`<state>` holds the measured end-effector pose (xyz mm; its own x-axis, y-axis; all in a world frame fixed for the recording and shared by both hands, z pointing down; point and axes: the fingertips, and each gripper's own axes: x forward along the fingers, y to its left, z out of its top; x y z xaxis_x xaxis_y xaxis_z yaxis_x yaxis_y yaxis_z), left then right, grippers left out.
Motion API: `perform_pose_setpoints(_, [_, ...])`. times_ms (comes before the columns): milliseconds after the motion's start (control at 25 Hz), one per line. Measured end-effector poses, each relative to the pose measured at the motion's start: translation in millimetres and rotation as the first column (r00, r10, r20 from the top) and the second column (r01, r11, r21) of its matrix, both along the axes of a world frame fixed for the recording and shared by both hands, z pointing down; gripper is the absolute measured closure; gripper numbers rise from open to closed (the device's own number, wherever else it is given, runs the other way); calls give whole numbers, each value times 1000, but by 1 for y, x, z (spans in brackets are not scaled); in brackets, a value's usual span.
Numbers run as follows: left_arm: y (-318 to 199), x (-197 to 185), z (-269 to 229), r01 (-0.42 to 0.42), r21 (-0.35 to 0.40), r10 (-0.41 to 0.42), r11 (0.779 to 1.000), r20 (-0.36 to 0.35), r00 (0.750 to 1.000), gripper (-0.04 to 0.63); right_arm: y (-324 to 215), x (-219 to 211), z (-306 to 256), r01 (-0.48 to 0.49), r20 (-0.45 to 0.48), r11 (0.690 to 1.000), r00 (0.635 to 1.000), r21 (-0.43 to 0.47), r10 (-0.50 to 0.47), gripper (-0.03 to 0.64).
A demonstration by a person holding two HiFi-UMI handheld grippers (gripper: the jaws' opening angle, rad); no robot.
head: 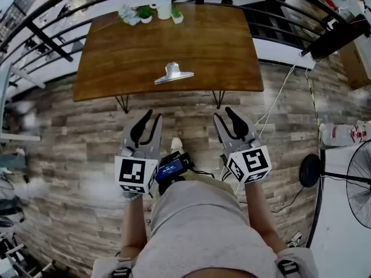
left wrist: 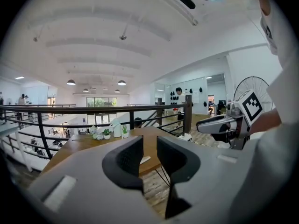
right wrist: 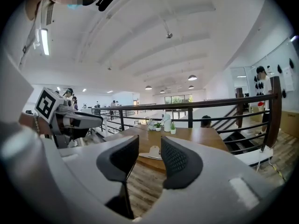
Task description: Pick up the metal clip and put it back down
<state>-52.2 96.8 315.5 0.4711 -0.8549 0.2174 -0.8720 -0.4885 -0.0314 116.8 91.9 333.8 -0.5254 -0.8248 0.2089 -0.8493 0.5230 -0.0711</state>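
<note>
Planks of grey-brown wood-pattern flooring (head: 75, 143) lie under both tools, which are held side by side short of a brown rectangular wooden table (head: 214, 45) on thin black legs. The left gripper (head: 153, 116), grey-bodied with black ridged pads and a white marker cube at its rear, points at the table's near edge. Its jaws stand a narrow gap apart with nothing between them. The right gripper (head: 223, 113), built the same way, sits just beside it at about the same reach. Its jaws stand a little wider, also with nothing between them.

The shiny silver metal clip (head: 173, 74), with its long flat bar and raised handle, lies on the tabletop ahead of both tools. It is close to the near edge and well apart from either pair of fingertips. From the right gripper view it lines up in the gap between that tool's jaws, far off on the wood. From the left gripper view only a pale sliver of it shows past the left pad.

Beyond the clip, at the table's far edge, stand small green potted plants (head: 145, 14) and a white cylindrical container (head: 164, 7). A black metal railing (head: 58, 16) runs behind them. Off to the right of the right gripper stands a black pedestal fan (head: 356, 184).
</note>
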Motion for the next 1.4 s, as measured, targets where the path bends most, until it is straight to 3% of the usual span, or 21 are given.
perform_pose_setpoints(600, [-118,-21,-2,-54,-30,53,998,-15,998,504,-110,-21,-11,-45,-19,999,999,-15,45,472])
perform_pose_setpoints(1400, [-157,-46,19,-54,-94,52,994,-31,998,503,-152,-55,3,11,-58,997,998,-78,-15,471])
